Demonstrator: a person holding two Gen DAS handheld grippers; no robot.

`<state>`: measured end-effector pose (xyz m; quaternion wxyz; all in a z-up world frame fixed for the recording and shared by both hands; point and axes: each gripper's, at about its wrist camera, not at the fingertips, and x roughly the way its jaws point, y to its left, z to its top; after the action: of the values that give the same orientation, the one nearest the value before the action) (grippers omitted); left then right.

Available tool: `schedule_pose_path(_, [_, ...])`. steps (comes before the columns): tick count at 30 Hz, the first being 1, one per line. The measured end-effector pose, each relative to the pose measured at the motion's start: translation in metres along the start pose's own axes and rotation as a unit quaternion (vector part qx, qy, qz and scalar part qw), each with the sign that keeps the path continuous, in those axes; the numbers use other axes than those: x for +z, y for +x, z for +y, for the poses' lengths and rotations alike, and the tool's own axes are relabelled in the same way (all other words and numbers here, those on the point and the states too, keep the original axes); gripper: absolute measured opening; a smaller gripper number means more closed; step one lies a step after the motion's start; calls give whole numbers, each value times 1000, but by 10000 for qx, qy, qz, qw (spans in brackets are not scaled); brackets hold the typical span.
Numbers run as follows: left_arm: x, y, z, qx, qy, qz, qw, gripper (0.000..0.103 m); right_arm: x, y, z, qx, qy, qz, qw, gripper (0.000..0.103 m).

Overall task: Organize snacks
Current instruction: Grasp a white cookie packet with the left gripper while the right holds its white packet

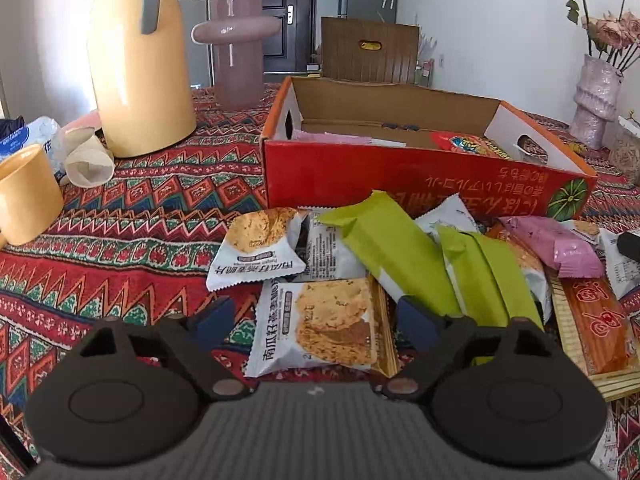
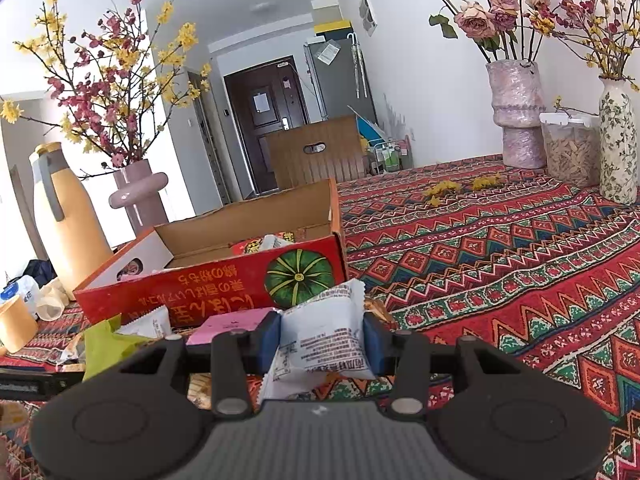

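A red cardboard box (image 1: 360,176) stands open on the patterned tablecloth, with a few snacks inside; it also shows in the right wrist view (image 2: 208,292). In front of it lies a pile of snack packets: white cracker packets (image 1: 260,248), green packets (image 1: 392,248), a pink packet (image 1: 560,246), an orange bar (image 1: 596,320). My left gripper (image 1: 316,320) is open, its jaws either side of a white cracker packet (image 1: 320,324) on the table. My right gripper (image 2: 322,336) is shut on a white snack packet (image 2: 320,332), held just above the table before the box's right end.
A yellow thermos jug (image 1: 136,68), a yellow mug (image 1: 26,192), crumpled paper cups (image 1: 86,160) and a pink vase (image 1: 236,48) stand left of the box. Vases (image 2: 516,112) and a clear jar (image 2: 570,152) stand far right. A wooden chair back (image 1: 368,50) is behind the table.
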<state>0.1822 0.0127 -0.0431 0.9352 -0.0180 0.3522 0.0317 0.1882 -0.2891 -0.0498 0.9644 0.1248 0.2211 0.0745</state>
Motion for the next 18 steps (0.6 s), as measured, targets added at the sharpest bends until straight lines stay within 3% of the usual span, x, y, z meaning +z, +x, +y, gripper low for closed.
schedule_pose_path(4, [-1, 1, 2, -66, -56, -15, 10000, 86, 0, 0, 1, 27, -1, -12, 10000, 43])
schedule_pose_path(9, [-3, 2, 2, -192, -41, 15, 9998, 73, -1, 0, 0, 28, -5, -9, 10000, 43])
schedule_pose_path(18, [-5, -2, 2, -282, -63, -93, 9995, 60, -1, 0, 1, 12, -43, -2, 10000, 44])
